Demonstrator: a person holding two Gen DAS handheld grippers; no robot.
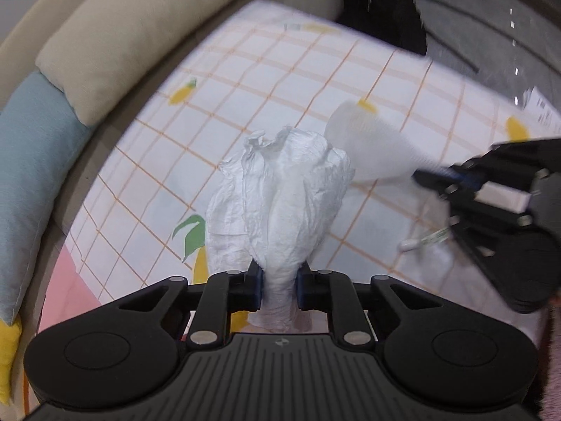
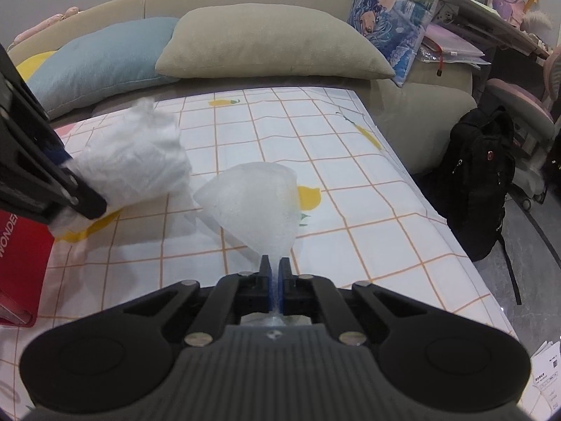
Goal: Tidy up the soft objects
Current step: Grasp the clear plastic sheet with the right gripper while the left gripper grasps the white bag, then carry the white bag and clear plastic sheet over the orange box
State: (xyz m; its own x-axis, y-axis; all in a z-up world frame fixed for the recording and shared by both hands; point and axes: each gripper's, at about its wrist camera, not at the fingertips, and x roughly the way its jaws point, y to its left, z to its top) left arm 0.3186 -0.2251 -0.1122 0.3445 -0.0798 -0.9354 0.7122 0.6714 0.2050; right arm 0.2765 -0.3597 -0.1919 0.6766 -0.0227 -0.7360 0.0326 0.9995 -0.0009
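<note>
My left gripper [image 1: 278,277] is shut on a crumpled white soft cloth [image 1: 280,189] and holds it above the checked bed sheet [image 1: 245,70]. The same bundle shows at the left of the right wrist view [image 2: 136,161], with the left gripper [image 2: 80,189] beside it. My right gripper [image 2: 275,273] is shut on a thin translucent white foam sheet [image 2: 256,200], which fans out above the sheet. The foam sheet also shows in the left wrist view [image 1: 368,144], held by the right gripper [image 1: 420,175], just right of the cloth bundle.
A beige pillow [image 2: 266,42] and a light blue pillow [image 2: 101,59] lean on the headboard. A patterned cushion [image 2: 392,14] stands at the bed's right corner. A black backpack [image 2: 484,182] sits on the floor. A red box [image 2: 21,259] lies at the left.
</note>
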